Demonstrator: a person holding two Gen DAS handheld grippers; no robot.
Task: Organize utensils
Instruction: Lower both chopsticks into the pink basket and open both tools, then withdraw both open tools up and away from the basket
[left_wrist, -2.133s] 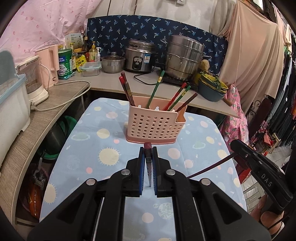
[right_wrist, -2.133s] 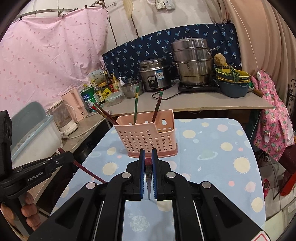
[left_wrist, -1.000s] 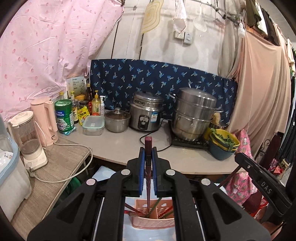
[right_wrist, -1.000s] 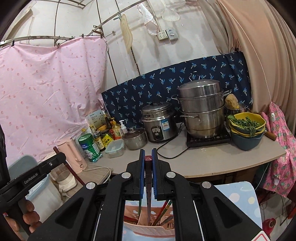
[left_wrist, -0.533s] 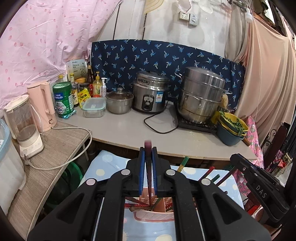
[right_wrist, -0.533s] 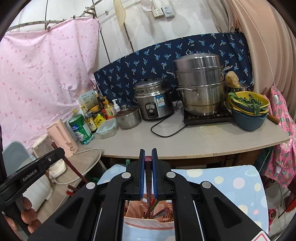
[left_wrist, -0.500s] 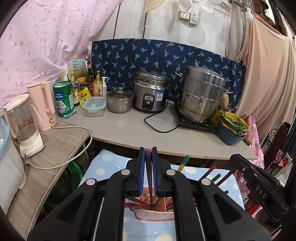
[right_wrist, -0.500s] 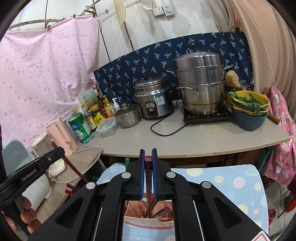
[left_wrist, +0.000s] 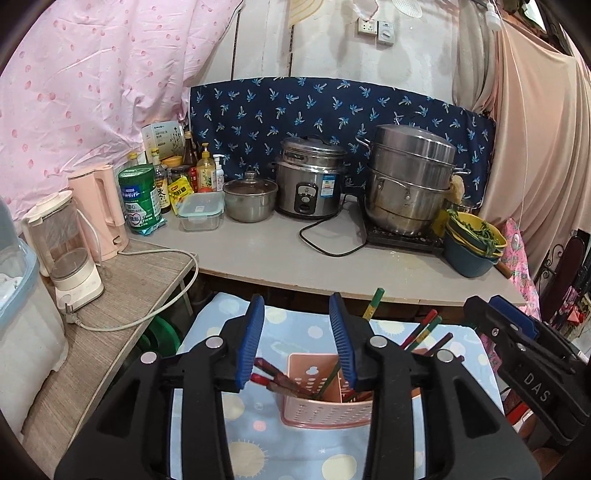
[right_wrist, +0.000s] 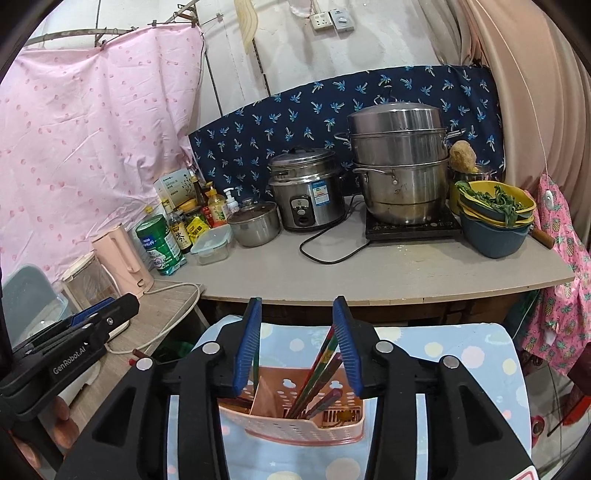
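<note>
Pink holder (left_wrist: 325, 410) below both opening tools, left tool (left_wrist: 297, 306) and right tool (right_wrist: 297, 306) empty.

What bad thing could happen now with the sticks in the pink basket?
Both grippers, left gripper and right gripper, are opening right above the pink basket, with nothing pinched between the pads.

1. The chopsticks lean steeply and poke above the rim; a finger moving away could catch one and flick it out.

2. The basket looks light. A bump might tip it on the blue spotted cloth.
</note>
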